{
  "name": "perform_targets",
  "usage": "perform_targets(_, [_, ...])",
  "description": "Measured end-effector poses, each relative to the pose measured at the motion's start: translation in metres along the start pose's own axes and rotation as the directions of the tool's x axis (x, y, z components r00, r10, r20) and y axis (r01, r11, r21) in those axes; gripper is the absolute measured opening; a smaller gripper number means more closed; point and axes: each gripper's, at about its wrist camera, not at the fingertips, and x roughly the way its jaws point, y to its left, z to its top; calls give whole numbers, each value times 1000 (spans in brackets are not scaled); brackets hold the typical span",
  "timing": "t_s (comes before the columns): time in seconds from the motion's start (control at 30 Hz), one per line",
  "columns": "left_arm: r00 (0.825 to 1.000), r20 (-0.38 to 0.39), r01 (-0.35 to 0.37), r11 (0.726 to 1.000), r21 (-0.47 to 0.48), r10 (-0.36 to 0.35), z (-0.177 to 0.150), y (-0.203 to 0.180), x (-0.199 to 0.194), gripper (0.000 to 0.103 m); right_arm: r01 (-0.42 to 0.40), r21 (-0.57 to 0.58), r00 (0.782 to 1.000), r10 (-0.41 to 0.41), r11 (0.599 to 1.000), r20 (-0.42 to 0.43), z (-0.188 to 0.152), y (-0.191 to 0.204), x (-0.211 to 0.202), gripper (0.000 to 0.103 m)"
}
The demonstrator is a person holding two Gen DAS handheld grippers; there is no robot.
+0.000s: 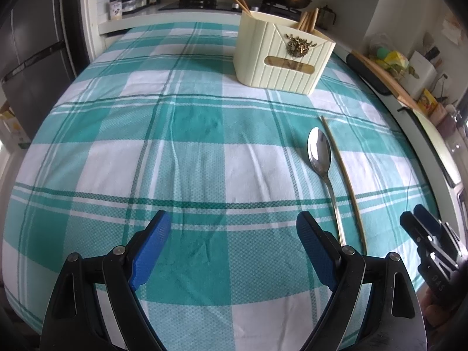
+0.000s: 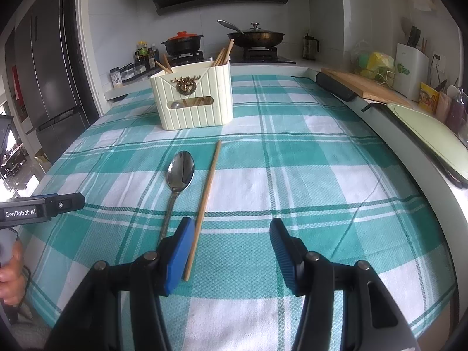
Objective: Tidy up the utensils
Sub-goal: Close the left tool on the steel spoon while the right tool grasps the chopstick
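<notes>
nearest us, our left gripper [image 1: 234,251] hangs with fingers spread wide over the green-and-white checked tablecloth [image 1: 181,134], gripping nothing. our right gripper [image 2: 231,251] is also spread and empty. just beyond lie a shiny metal spoon [image 2: 179,175] and a single wooden chopstick [image 2: 204,204] side by side. farther off stands the cream ribbed utensil box [image 2: 194,99] holding more chopsticks.

"GenRobot.AI" on left tongs [image 2: 80,200]
</notes>
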Motion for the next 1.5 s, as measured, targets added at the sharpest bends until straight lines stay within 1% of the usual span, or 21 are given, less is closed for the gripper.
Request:
perform_targets(0.3, [1000,6,12,1000,8,-12,6,-4,3,89,5,8,1000,-5,1000,-1,-1,-1,0,55])
perform_targets(0.47, [1000,3,31,999,14,-31,14,-9,5,89,29,33,999,-30,999,25,-1,-11,-7,55])
perform_targets(0.53, [999,-5,41,999,26,-41,17,-14,8,89,35,51,999,-36,998,23,-2,-17,-6,55])
perform_targets(0.67, [996,-41,81,995,51,-79,20,-31,21,90,35,72,999,-35,997,8,-4,-23,-2,55])
perform_targets(0.77, [991,-85,108,990,90,-100,23,-54,38,91,39,72,999,-41,997,20,-3,-24,-4,55])
perform_targets(0.83, [989,-99,120,985,126,-108,24,-71,49,91,44,73,999,-46,996,24,-3,-26,-5,55])
perform_targets(0.87, [990,-100,110,983,148,-96,25,-79,55,91,45,75,999,-47,996,23,-3,-27,-6,55])
perform_targets(0.97, [996,-88,49,978,201,-32,23,-97,73,91,55,82,998,-57,995,21,-5,-32,-7,55])
perform_targets(1.07, [995,-51,-65,966,251,80,18,-104,87,92,67,86,997,-69,994,17,-5,-37,-7,55])
perform_targets(1.13, [998,-24,-58,972,228,65,17,-97,88,92,68,81,998,-69,994,7,-5,-39,-5,55])
perform_targets(1.2, [998,-14,-51,973,226,56,17,-91,87,86,52,74,999,-51,996,-7,-2,-38,-1,55])
perform_targets(1.27, [999,5,-52,969,240,52,18,-90,83,65,6,60,1000,-5,998,-28,5,-34,8,55])
perform_targets(1.3, [999,12,-50,967,251,48,18,-91,82,59,-22,57,999,24,998,-37,9,-31,13,55])
perform_targets(1.37, [999,25,-49,960,277,43,17,-94,82,43,-74,71,994,80,995,-71,17,-27,26,55])
perform_targets(1.4, [998,35,-51,956,290,43,17,-95,81,39,-98,80,991,104,992,-87,21,-26,33,55])
perform_targets(1.43, [998,44,-56,951,303,45,16,-97,82,26,-119,89,987,127,989,-95,25,-26,38,55])
perform_targets(1.47, [998,49,-63,947,315,49,15,-97,81,10,-125,93,986,134,988,-103,27,-24,43,55])
perform_targets(1.5, [997,52,-75,944,321,62,15,-95,81,8,-122,92,985,132,988,-113,29,-23,47,55])
